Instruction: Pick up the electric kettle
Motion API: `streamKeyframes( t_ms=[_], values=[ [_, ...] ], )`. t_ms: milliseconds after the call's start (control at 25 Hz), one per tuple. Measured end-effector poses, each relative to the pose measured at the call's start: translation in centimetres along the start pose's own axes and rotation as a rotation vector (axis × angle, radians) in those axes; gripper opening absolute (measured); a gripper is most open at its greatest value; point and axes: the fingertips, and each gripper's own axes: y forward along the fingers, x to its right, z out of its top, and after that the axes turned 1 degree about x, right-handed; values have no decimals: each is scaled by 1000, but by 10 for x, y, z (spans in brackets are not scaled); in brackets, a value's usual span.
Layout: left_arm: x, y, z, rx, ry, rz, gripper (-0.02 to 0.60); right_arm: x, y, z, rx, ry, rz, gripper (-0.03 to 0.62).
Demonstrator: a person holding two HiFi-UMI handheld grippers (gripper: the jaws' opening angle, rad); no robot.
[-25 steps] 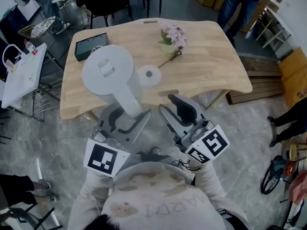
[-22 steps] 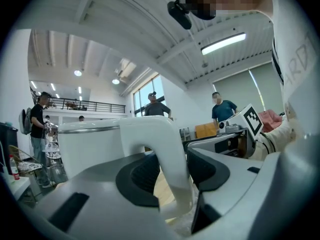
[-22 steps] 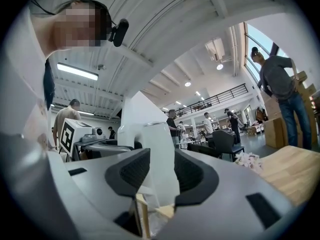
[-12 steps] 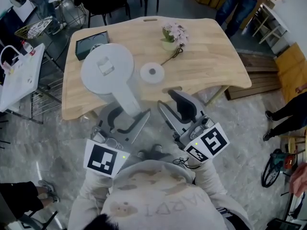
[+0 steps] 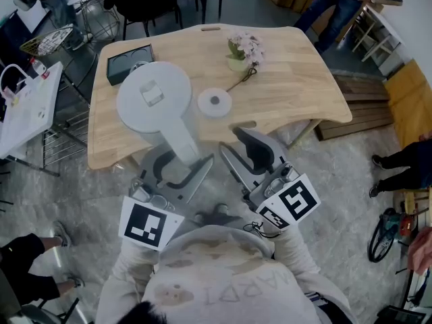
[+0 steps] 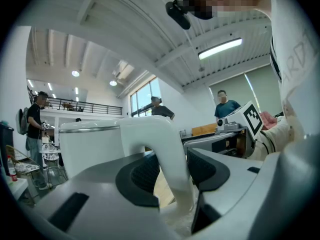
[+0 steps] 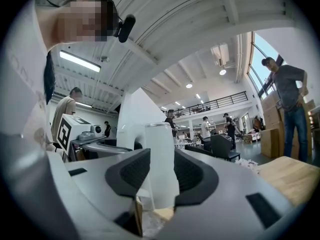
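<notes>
Almost nothing has moved: electric kettle [image 5: 154, 98] stays lifted over the surface's [image 5: 297, 79] near edge, handle [image 6: 165, 149] clamped in the left gripper [image 6: 172, 176]. Right gripper [image 5: 237, 147] stands wide, gripping nothing. With only 1 grip, the kettle may swing and slip.

We find the head view bright and evenly lit from overhead; shadows are soft, a faint one lying under the table [image 5: 297, 86] edge on the grey floor; the white electric kettle [image 5: 152, 96] reads pale, almost without shading; the centre is sharp, the edges bend a little. In both gripper views we meet heavy fisheye curving and black corners; a ceiling strip light [image 6: 220, 49] glares, and the window [image 7: 263, 49] is blown white; the jaws nearest the lens are soft, while the hall behind is fairly crisp.
</notes>
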Motion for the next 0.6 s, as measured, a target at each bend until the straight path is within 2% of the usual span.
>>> streamKeyframes(
  t_ms=[600],
  values=[
    [18, -1, 2, 7, -6, -10, 276, -6, -14, -1, -20, -8, 8, 152]
  ],
)
